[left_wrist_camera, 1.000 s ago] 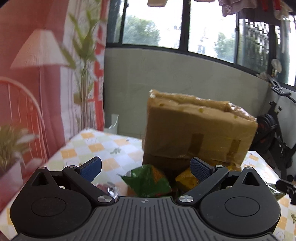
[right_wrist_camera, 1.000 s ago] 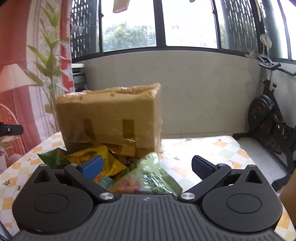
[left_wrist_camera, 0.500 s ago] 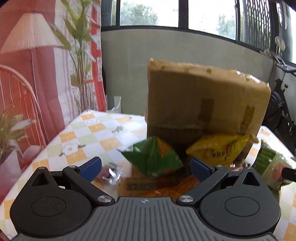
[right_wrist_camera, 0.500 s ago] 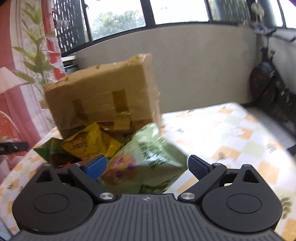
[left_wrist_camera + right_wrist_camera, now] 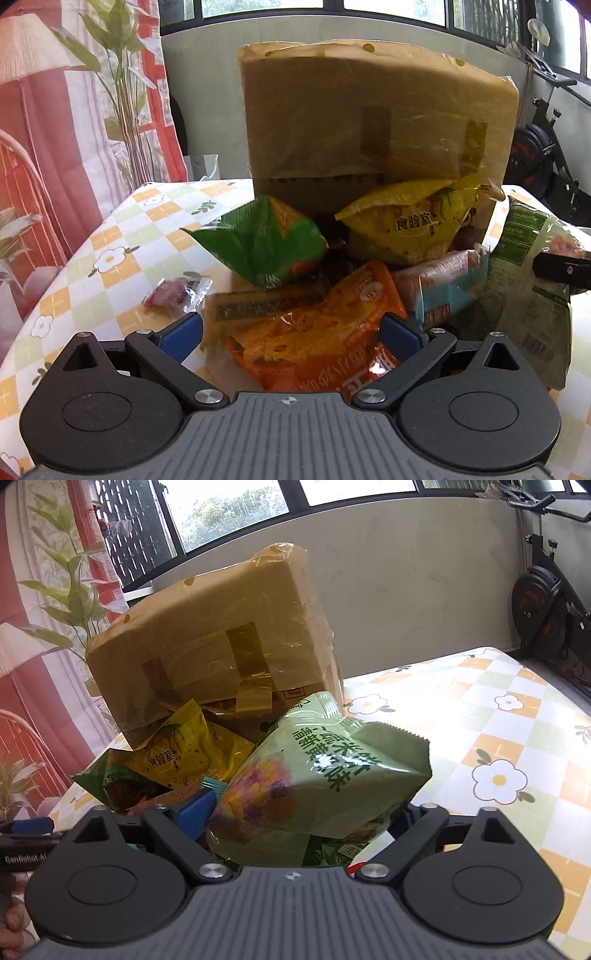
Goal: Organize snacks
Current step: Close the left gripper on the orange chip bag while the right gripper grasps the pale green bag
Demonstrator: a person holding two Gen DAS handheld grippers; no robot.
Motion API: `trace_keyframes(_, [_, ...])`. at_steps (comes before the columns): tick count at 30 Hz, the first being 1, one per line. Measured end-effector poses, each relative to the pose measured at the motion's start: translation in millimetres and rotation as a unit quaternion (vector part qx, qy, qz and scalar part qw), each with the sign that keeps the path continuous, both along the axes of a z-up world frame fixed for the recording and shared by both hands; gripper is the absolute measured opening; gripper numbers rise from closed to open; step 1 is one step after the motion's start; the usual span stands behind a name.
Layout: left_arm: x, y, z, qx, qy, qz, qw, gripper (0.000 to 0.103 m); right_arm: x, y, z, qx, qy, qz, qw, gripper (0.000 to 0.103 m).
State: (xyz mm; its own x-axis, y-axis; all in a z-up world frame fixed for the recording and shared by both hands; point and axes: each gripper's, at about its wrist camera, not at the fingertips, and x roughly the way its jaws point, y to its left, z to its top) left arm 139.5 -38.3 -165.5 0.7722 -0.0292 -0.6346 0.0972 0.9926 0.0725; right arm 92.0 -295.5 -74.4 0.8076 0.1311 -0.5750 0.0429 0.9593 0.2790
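Taped cardboard box (image 5: 376,122) walls off the snack pile's (image 5: 332,266) far side; checkered tablecloth (image 5: 498,716) lies open rightward.

Both wrist cameras look down, close, at one snack pile (image 5: 332,266).

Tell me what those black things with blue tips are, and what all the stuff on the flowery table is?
They are grabbing tools that a person holds, one in each hand. Each carries a camera looking out along its two blue-tipped fingers, so each picture comes from one tool. The left gripper is open over an orange snack bag. The right gripper is closing around a pale green snack bag, which sits between its fingers but is not yet squeezed. On the tablecloth lie more snacks: a yellow bag, a dark green bag and a small red sweet. Behind them stands a taped cardboard box.
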Motion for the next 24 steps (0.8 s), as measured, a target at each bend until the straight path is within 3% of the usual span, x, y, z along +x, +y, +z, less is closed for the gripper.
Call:
trace_keyframes(8, [-7, 13, -1, -0.054, 0.018, 0.015, 0.9983, 0.102, -2, 0, 0, 0.0, -0.001, -0.002, 1.0, 0.088])
trace_keyframes(12, [-5, 14, -12, -0.069, 0.046, 0.015, 0.9964, 0.102, -3, 1, 0, -0.001, -0.002, -0.004, 1.0, 0.088])
trace_keyframes(24, [13, 25, -36, -0.156, 0.064, 0.025, 0.9854, 0.103, -5, 3, -3, -0.008, -0.02, -0.002, 1.0, 0.088])
